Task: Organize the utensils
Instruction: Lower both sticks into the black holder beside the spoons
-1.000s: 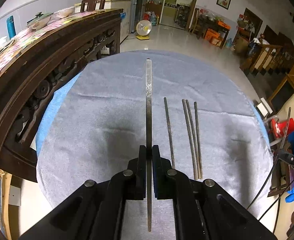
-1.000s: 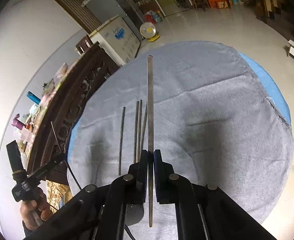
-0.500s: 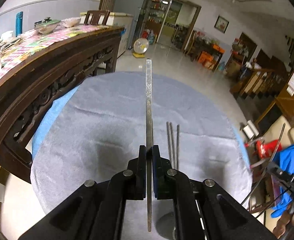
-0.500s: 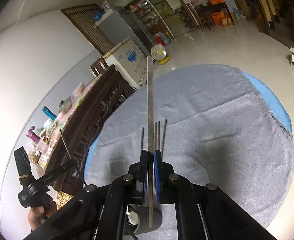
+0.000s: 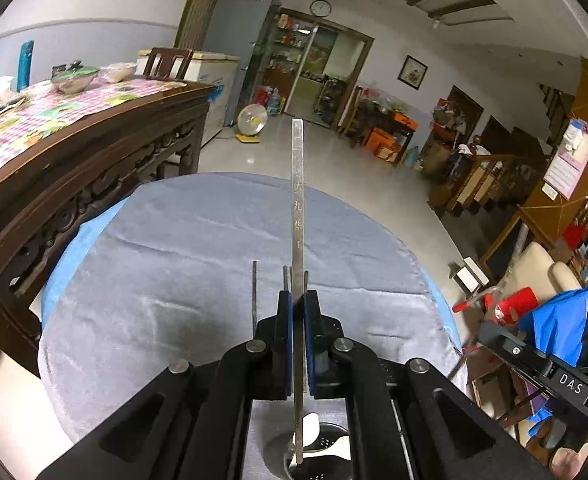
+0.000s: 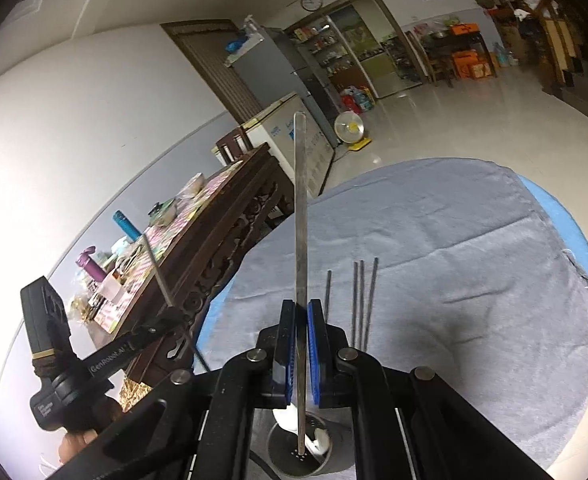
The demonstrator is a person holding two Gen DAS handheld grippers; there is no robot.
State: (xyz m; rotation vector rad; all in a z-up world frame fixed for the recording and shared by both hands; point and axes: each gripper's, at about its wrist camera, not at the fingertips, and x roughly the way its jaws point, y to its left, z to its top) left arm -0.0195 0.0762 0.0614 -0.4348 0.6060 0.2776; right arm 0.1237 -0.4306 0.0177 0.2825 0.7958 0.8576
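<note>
Perforated metal holder (image 6: 300,456) nearest, at 6 o'clock under right gripper (image 6: 302,322), white spoons (image 6: 320,442) inside. Right gripper clamped on flat metal utensil (image 6: 300,216), lower end over holder mouth, upper end toward 12. Left gripper (image 5: 298,312) clamped on second flat utensil (image 5: 297,200), same pose. Four thin metal sticks (image 6: 361,300) lying on grey cloth (image 6: 474,240) just beyond, at 1 o'clock. Carved wooden table (image 5: 93,160) farther, at 10.
</note>
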